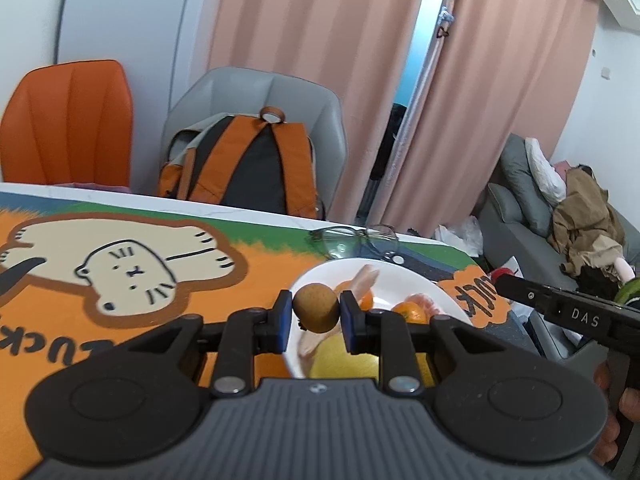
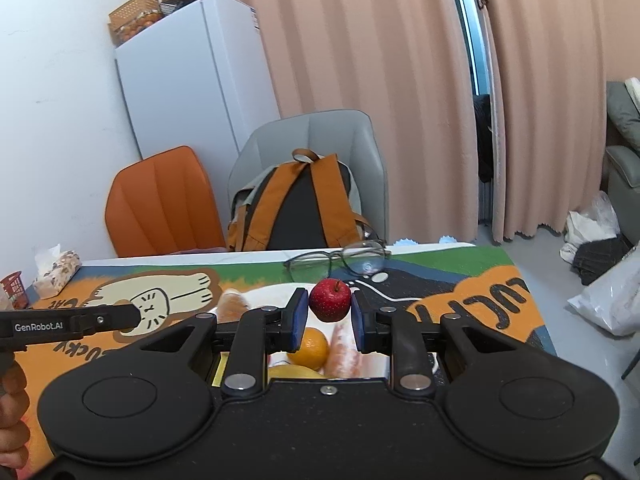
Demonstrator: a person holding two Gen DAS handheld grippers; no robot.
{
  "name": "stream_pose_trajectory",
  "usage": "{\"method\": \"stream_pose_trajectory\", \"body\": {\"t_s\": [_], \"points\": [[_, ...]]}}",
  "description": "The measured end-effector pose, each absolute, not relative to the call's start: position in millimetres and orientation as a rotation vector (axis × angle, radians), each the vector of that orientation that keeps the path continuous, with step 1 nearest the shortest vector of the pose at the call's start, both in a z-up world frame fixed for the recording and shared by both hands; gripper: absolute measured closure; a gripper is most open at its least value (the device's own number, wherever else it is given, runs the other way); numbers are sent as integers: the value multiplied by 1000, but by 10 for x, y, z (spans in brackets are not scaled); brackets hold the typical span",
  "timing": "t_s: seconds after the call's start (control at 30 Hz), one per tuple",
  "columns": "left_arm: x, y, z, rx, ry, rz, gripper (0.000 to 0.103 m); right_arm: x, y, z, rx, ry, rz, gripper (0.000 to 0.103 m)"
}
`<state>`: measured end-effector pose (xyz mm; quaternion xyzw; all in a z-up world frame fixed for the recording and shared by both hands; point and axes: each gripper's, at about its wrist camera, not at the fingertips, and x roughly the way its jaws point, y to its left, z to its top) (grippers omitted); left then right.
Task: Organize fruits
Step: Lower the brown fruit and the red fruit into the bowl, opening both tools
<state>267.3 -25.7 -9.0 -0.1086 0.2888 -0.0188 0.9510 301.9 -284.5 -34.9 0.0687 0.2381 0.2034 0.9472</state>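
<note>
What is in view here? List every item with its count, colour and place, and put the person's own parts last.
round brown fruit: 1, tan-brown, clamped in left tongs above the plate
small red apple: 1, red, clamped in right tongs above the plate
white round plate: 1, white, on the mat, holding fruit
orange citrus fruit: 1, orange, on the plate
clear-framed eyeglasses: 1, beyond the plate on the mat
cartoon cat table mat: 1, orange and green, covering the table
orange-and-black backpack: 1, on the grey chair
grey chair: 1, behind the table
orange chair: 1, beside the grey chair
white fridge: 1, by the wall
left tongs: 1, black, blue pads
right tongs: 1, black, blue pads
</note>
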Motion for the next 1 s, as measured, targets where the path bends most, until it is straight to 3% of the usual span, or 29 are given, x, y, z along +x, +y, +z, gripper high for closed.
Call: {"method": "stream_pose_trajectory", "body": {"t_s": [0.33, 0.4, 0.43, 0.77, 1.0], "points": [[2914, -482, -131, -193, 604, -70, 79, 3087, -2841, -422, 148, 526, 420, 76], [2954, -520, -146, -187, 609, -76, 79, 3085, -2866, -415, 164, 528, 421, 64], [2971, -538, -150, -185, 611, -79, 79, 3077, -2882, -404, 172, 523, 423, 62], [3132, -682, -182, -171, 624, -102, 79, 3094, -2916, -405, 182, 524, 418, 59], [3124, -674, -194, -176, 627, -77, 70, 3050, -2869, -381, 165, 515, 427, 54]]}}
